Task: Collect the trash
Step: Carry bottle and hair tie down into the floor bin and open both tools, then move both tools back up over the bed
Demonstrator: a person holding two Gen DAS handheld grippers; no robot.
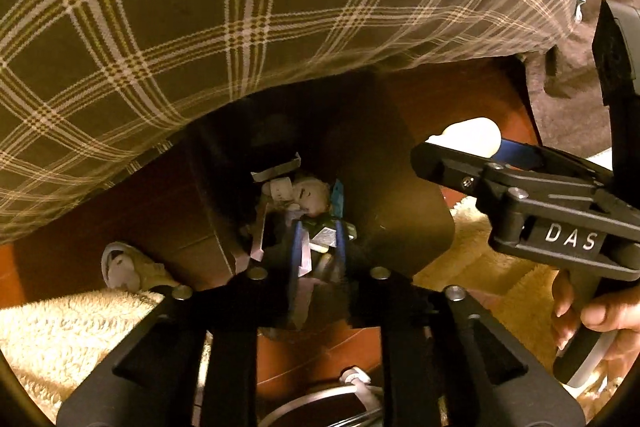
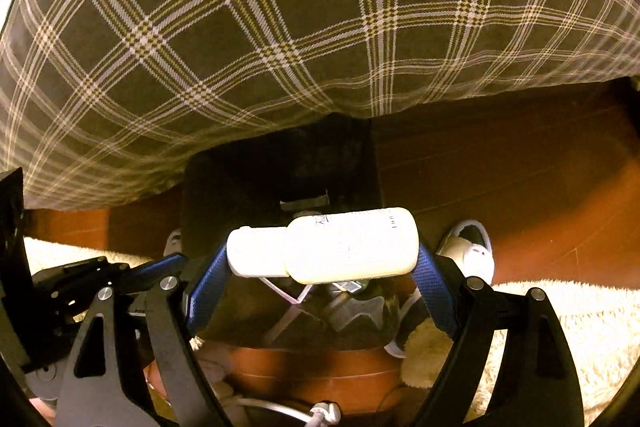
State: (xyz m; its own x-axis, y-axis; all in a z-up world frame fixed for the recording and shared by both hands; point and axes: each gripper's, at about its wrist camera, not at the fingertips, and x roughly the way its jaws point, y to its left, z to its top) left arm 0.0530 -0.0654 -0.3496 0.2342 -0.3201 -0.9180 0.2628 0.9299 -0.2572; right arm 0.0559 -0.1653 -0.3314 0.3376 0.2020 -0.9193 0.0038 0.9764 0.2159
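A dark bin (image 1: 400, 167) stands on the floor below both grippers, with crumpled paper and wrappers (image 1: 304, 199) inside. My left gripper (image 1: 319, 231) points down into it. Its blue pads (image 1: 297, 247) stand a little apart and press on nothing, and a silvery wrapper (image 1: 326, 237) shows in the gap. My right gripper (image 2: 322, 251) hovers over the bin (image 2: 280, 167), shut on a white plastic bottle (image 2: 324, 247) that lies crosswise between its pads, cap to the left. In the left wrist view the right gripper (image 1: 460, 147) and its bottle (image 1: 472, 135) are at the right, over the bin's edge.
A plaid bedcover (image 1: 240, 7) overhangs the far side of the bin. A cream shaggy rug (image 1: 60, 327) lies on the red-brown floor (image 1: 460, 91), with a white shoe (image 1: 120, 267) left of the bin. A white cable (image 1: 352, 379) runs below. A hand (image 1: 600, 311) grips the right handle.
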